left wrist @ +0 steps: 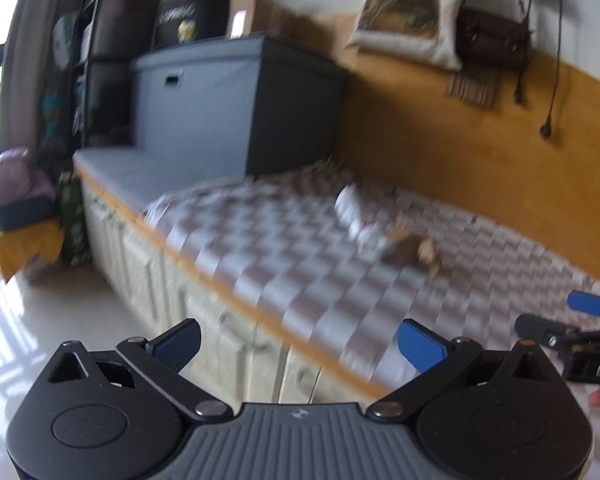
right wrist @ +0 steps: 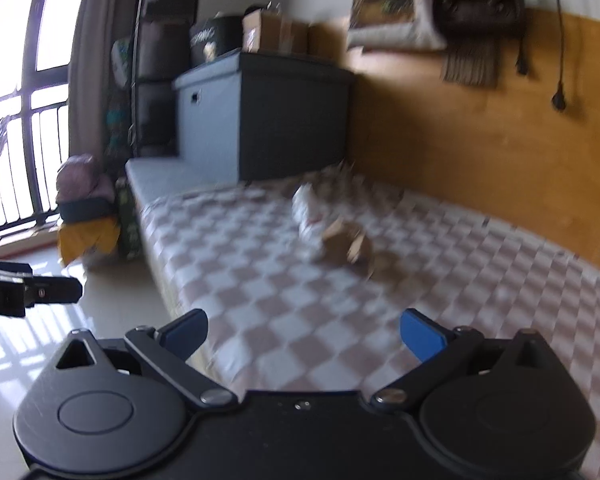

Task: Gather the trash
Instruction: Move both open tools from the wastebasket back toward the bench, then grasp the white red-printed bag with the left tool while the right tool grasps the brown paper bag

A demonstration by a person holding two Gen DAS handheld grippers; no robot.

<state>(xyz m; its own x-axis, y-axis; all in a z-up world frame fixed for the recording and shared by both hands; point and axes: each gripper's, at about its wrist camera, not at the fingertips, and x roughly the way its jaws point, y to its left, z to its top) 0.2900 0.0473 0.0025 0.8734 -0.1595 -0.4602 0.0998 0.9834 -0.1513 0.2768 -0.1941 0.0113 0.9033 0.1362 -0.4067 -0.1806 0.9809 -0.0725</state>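
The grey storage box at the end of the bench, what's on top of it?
On the grey storage box stand a black box with pale lettering and a brown cardboard carton. Blur hides the lettering, and the cartons cover whatever lies behind them.

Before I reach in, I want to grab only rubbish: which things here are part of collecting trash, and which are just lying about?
For the job:
- crumpled white wrapper on the checkered mat
- crumpled brown paper touching it
- left hand-held gripper and right hand-held gripper, both open and empty

Lying about:
- grey storage box
- cushion
- brown bag
- cardboard box
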